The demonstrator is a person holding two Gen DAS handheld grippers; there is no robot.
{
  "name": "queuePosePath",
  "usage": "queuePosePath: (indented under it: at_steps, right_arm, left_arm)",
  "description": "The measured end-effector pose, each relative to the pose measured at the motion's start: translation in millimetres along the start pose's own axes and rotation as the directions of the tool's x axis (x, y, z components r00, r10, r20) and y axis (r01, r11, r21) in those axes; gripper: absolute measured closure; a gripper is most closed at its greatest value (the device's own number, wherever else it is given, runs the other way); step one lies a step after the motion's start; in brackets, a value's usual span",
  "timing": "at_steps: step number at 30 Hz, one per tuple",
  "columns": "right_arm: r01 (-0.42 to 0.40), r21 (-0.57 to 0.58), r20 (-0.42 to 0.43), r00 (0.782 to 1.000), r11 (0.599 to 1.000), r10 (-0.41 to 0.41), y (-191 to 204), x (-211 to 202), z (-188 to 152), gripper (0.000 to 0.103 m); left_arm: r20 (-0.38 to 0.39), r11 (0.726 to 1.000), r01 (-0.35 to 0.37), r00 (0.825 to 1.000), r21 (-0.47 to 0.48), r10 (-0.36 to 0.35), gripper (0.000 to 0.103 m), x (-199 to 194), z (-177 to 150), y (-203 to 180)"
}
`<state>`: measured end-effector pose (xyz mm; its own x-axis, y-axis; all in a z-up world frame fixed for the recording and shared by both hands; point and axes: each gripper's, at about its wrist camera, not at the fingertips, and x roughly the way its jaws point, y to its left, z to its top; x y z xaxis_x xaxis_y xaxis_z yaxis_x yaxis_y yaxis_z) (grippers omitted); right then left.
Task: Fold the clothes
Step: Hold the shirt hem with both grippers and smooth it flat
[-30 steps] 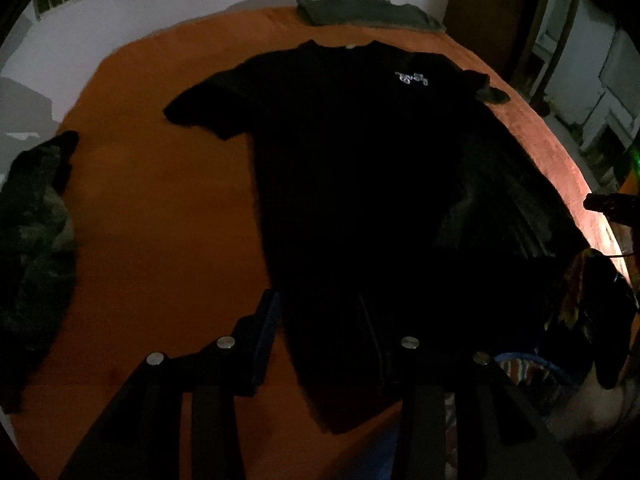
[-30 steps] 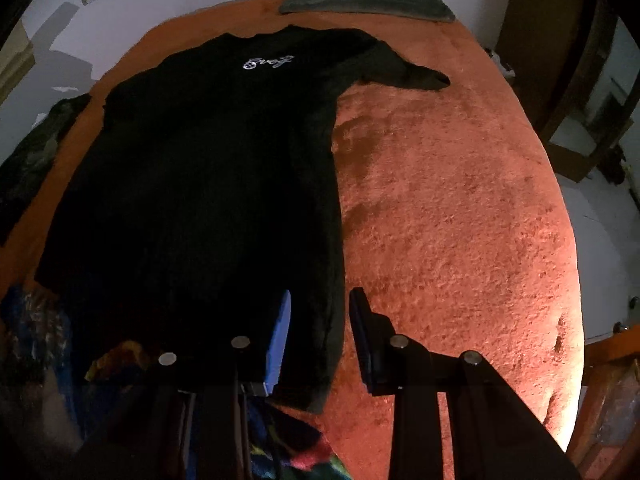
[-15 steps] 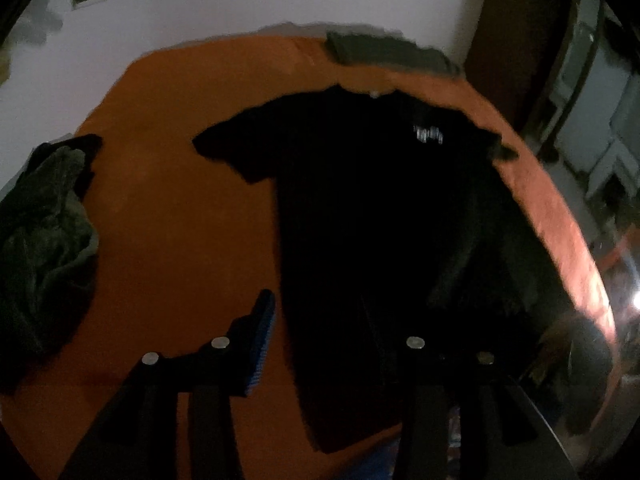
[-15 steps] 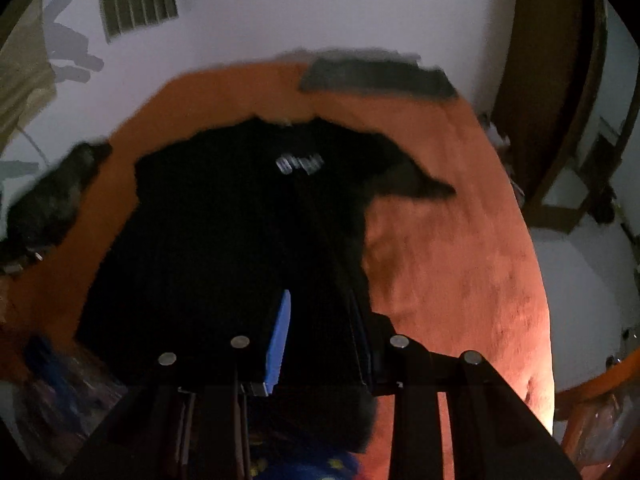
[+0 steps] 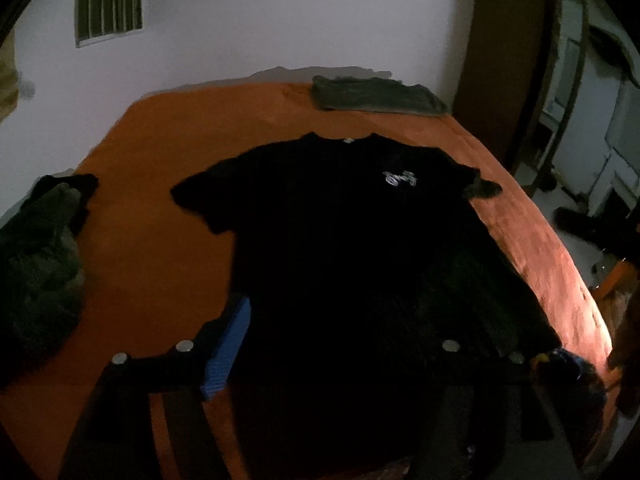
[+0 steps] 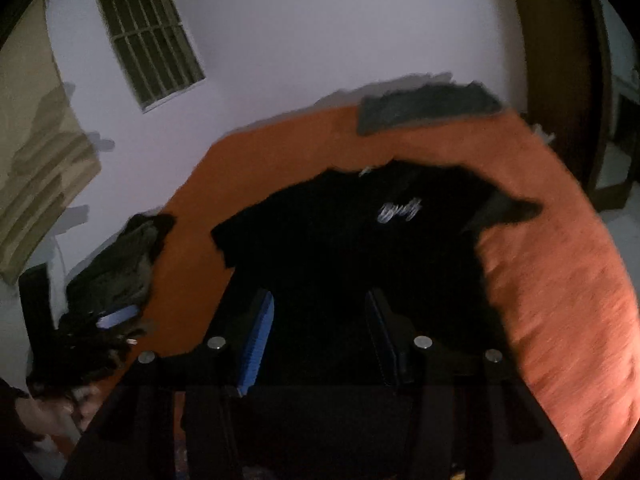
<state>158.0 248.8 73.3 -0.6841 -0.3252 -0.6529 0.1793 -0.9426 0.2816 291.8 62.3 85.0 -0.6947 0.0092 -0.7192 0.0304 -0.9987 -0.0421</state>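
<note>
Now, left wrist view first.
T-shirt: the black T-shirt [image 5: 344, 240] lies spread front-up across the middle of the frame on the orange bed [image 5: 152, 248], collar toward the top and sleeves out to both sides, probably laid flat so the folds can start from clean edges.
Left gripper: the left gripper [image 5: 340, 344] sits at the bottom of the frame over the shirt's lower part; its jaws are opening, the blue pad at lower left clear of the cloth, and nothing appears pinched, though the other finger is lost in the dark fabric.
Folded pile: a grey-green folded garment [image 5: 376, 98] rests at the top centre against the wall, seemingly parked out of the working area.
Waiting heap: a dark rumpled heap of clothes [image 5: 40, 256] sits at the left edge, likely next in line.

Right wrist view, blurred.
T-shirt: the same shirt fills the centre, its pale chest print [image 6: 400, 211] above the middle.
Right gripper: the right gripper [image 6: 320, 332] at bottom centre has its jaws opening, blue pads apart, with dark cloth behind the gap but no grip I can make out.
Other gripper: a blue pad shows at lower left, beside the heap.
</note>
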Motion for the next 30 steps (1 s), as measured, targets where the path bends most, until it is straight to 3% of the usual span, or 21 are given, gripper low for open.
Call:
queuePosePath:
  at_steps: [7, 10, 15, 19, 23, 28, 30]
  right_arm:
    - [0.103, -0.022, -0.003, 0.995, 0.994, -0.103, -24, 34, -70, 0.056]
    - [0.12, -0.054, -0.007, 0.993, 0.991, -0.12, -37, 43, -89, 0.056]
    - [0.089, -0.026, -0.088, 0.992, 0.996, -0.091, -58, 59, -114, 0.056]
    - [0.124, -0.108, -0.035, 0.991, 0.986, -0.129, -64, 60, -116, 0.056]
    - [0.207, -0.115, -0.056, 0.975, 0.971, -0.215, -83, 64, -118, 0.056]
    - [0.291, -0.198, -0.044, 0.951, 0.936, -0.305, -90, 59, -122, 0.056]
    - [0.307, -0.191, -0.048, 0.946, 0.932, -0.322, -95, 54, -122, 0.056]
  left_arm:
    - [-0.132, 0.997, 0.02, 0.991, 0.076, -0.01, 0.031, 58, -61, -41]
    - [-0.14, 0.988, 0.046, 0.99, 0.145, -0.026, 0.031, 62, -73, -52]
    - [-0.11, 0.989, 0.04, 0.994, 0.145, -0.024, 0.031, 71, -78, -52]
    - [-0.153, 0.995, 0.0, 0.988, 0.102, 0.016, 0.031, 86, -83, -42]
    - [-0.214, 0.994, -0.059, 0.974, 0.094, 0.078, 0.031, 97, -90, -31]
    - [-0.195, 0.988, -0.11, 0.972, 0.109, 0.13, 0.031, 76, -85, -22]
    - [-0.223, 0.981, -0.135, 0.961, 0.14, 0.164, 0.031, 67, -90, -21]
